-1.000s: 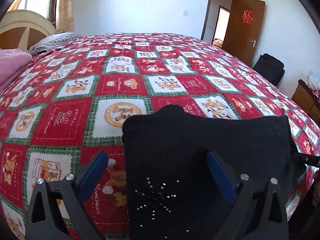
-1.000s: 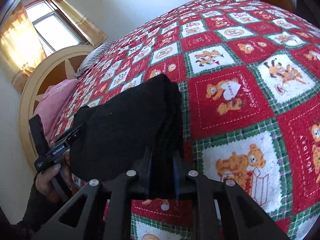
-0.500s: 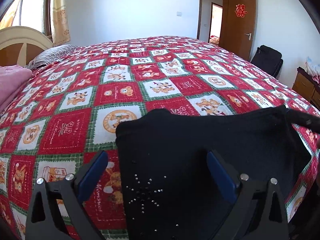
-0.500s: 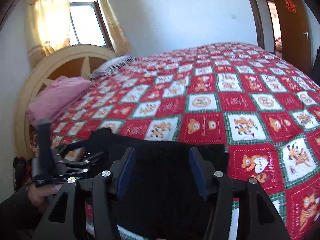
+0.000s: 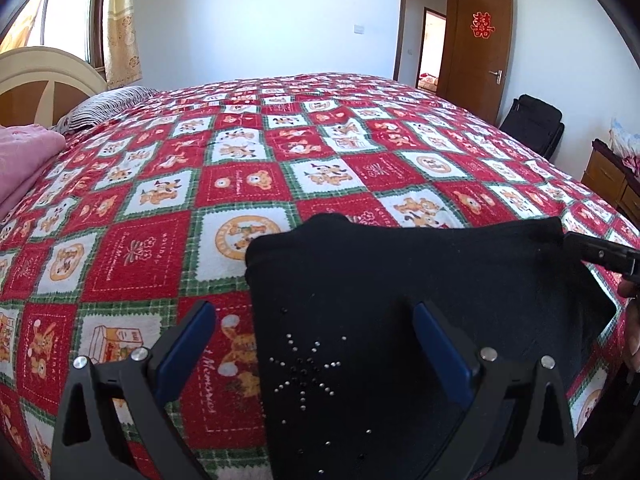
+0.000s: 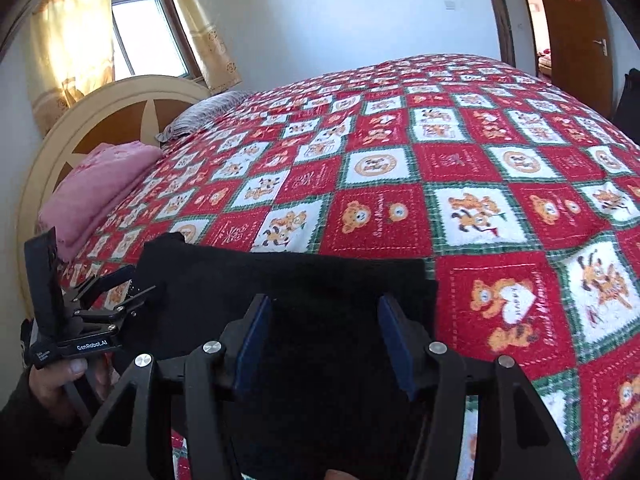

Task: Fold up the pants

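Black pants (image 5: 400,300) lie folded into a compact rectangle on the near edge of the bed (image 5: 280,152), on its red-and-white checked cover. Judged step: last fold looks done, both tools let go, so this reads as release or final check. Left gripper (image 5: 312,344) jaws spread wide, holding nothing; the left edge of the pants runs between the two blue pads (image 5: 188,344), one pad over the cover, the other over the cloth. A studded star pattern sits on the fabric close to this tool. Right gripper (image 6: 324,344) also spread apart, empty, hovering over the right part of the pants (image 6: 288,280), both pads over black cloth; can't tell if they touch it. From the right view the left gripper (image 6: 116,300) sits at the pants' far left corner, just beside the cloth. Next move likely calls for either pulling both tools clear or pressing flat the far left corner, which bulges up slightly. Pink blanket (image 6: 96,184) and striped pillow (image 5: 108,104) lie well apart, near the headboard.
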Available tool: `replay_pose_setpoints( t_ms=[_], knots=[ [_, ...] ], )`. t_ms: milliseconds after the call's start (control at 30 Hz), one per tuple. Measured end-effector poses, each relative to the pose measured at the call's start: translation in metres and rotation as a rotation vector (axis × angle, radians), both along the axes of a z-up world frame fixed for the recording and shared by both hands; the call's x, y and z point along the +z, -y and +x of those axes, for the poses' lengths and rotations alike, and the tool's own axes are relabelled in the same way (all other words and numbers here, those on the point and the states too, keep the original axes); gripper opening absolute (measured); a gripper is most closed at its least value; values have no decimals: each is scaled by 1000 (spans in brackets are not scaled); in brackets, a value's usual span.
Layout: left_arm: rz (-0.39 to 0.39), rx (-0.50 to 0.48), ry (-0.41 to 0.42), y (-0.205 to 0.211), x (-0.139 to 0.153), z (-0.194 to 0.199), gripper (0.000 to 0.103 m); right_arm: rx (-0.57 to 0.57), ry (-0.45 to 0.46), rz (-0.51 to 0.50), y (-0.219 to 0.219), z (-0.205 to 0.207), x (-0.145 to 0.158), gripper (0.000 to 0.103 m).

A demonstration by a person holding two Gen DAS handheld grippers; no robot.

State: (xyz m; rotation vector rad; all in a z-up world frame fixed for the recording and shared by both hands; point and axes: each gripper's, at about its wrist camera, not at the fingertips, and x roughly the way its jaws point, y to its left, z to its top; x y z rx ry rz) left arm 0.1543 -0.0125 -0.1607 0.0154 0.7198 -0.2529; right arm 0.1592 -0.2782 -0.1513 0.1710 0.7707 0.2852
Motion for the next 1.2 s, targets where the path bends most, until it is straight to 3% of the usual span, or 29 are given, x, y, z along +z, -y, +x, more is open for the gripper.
replay_pose_setpoints(
  t_ms=[133,267,367,533,600,633,667,800,867,933,1200],
  knots=[
    [-33,2,25,-15,1,-4,101,-64,-7,-13,18,-12,5,62],
    [-115,6,-25,-31,-9,2,101,-95,-68,-3,35,-17,-7,63],
    [-194,0,-52,-38,-17,7,101,-92,-134,53,44,-11,-24,63],
    [-206,-42,-38,-32,-17,7,100,-60,-160,173,46,-4,-38,63],
    [-233,-74,-44,-29,-15,6,90,-40,-165,205,44,-3,-40,61],
    [-246,-98,-49,-27,-15,5,76,-26,-167,213,42,-3,-40,54],
    [-252,-121,-59,-24,-14,4,69,-8,-171,231,39,-3,-40,44],
    [-258,-130,-60,-24,-16,5,65,8,-174,246,37,-4,-40,38],
    [-286,-126,-64,-29,-16,6,45,9,-176,258,38,-4,-40,33],
    [-313,-133,-76,-33,-17,7,38,14,-170,245,35,-5,-39,31],
    [-273,-100,-42,-26,-19,3,50,-5,-151,242,37,-7,-45,37]
  ],
)
